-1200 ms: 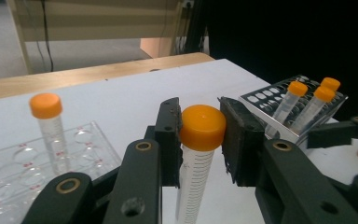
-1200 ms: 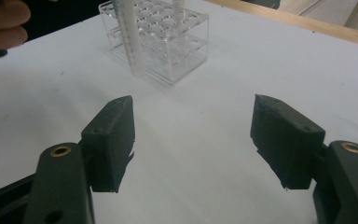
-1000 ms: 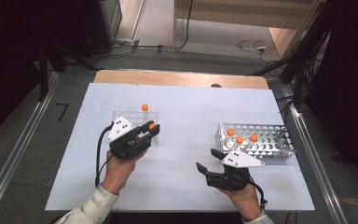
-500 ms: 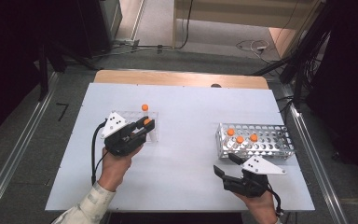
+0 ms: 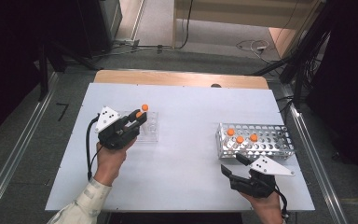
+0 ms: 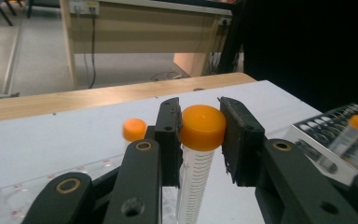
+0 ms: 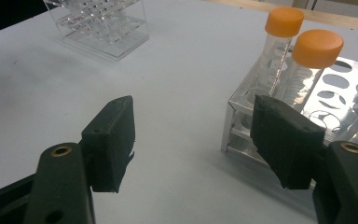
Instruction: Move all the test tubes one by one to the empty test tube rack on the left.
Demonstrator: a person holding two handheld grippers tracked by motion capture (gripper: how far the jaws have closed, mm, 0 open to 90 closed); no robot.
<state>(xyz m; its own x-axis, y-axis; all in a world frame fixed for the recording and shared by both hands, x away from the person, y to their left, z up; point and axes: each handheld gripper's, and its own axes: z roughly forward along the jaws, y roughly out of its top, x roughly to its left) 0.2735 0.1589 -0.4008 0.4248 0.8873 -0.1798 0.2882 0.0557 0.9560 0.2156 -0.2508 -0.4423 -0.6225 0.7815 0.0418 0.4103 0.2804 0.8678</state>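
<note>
left gripper (image 6: 200, 140): jaws clamped on orange-capped tube (image 6: 200, 154), upright between its pads | clear rack (image 5: 148, 126) just below it | right gripper (image 7: 193, 140): jaws wide apart, holding nothing | metal rack (image 7: 354, 100) just right of its jaws

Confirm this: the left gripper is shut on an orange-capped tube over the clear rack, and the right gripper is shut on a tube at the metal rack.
Wrong about the right gripper: the right gripper view shows its jaws open with nothing between them, beside the metal rack. The left gripper is indeed shut on an orange-capped tube over the clear rack.
</note>
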